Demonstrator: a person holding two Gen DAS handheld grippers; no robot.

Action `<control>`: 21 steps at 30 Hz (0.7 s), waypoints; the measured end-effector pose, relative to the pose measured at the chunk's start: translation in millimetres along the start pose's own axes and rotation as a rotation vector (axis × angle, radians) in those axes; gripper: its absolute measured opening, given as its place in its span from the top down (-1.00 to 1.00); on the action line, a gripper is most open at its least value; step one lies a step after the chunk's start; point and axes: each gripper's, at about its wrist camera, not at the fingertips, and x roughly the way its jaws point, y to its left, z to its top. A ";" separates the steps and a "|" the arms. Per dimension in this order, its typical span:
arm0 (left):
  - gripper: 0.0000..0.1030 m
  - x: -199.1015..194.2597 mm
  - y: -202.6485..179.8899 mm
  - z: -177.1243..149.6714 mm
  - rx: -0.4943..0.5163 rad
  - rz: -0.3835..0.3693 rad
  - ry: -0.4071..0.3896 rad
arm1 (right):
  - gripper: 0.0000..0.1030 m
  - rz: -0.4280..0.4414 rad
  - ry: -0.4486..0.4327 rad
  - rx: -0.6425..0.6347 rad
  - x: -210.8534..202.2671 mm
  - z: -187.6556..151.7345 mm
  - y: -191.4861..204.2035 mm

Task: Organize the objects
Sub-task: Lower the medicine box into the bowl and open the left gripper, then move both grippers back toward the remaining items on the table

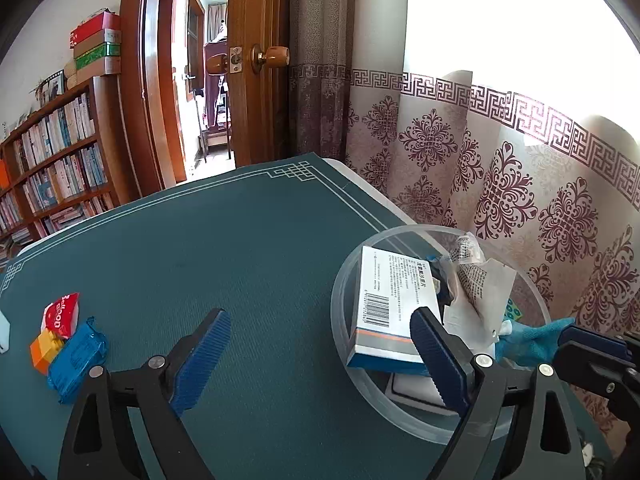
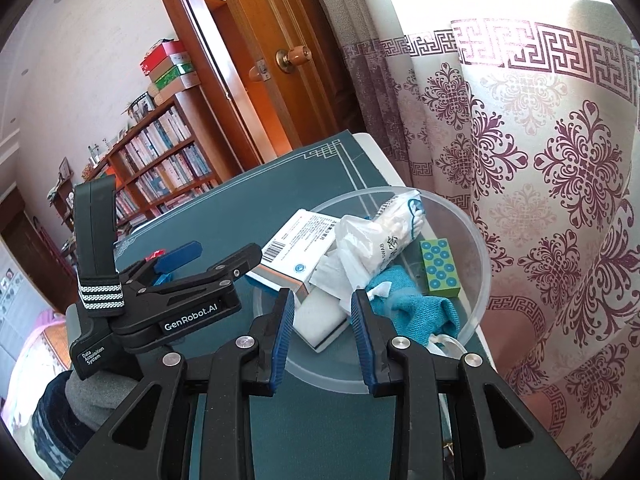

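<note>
A clear round bowl (image 1: 340,320) (image 2: 476,280) sits at the right edge of the green mat (image 1: 240,248). It holds a white and blue medicine box (image 1: 392,300) (image 2: 296,244), a white plastic bag (image 1: 480,288) (image 2: 360,252), a teal cloth (image 2: 420,308) and a green dotted box (image 2: 439,268). My left gripper (image 1: 320,344) is open and empty, with its right finger at the bowl's near rim. My right gripper (image 2: 322,320) is open and empty over the bowl's near side. On the mat's left lie a red packet (image 1: 62,314), an orange block (image 1: 46,350) and a blue packet (image 1: 78,356).
A patterned curtain (image 1: 500,168) hangs right behind the table's right side. A wooden door (image 1: 260,80) stands open beyond the far edge, with a bookshelf (image 1: 56,168) to the left. The left gripper's body (image 2: 172,292) shows left of the bowl in the right wrist view.
</note>
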 end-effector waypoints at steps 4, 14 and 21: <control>-0.84 -4.0 23.8 -6.6 -0.038 0.026 0.013 | 0.25 0.029 0.022 -0.045 9.4 -3.4 22.6; -0.85 -23.1 103.5 -25.9 -0.133 0.146 0.011 | 0.16 0.069 0.100 -0.141 39.7 -17.6 80.7; -0.85 -36.1 162.9 -45.9 -0.205 0.243 0.016 | 0.15 0.107 0.165 -0.180 67.8 -33.9 122.3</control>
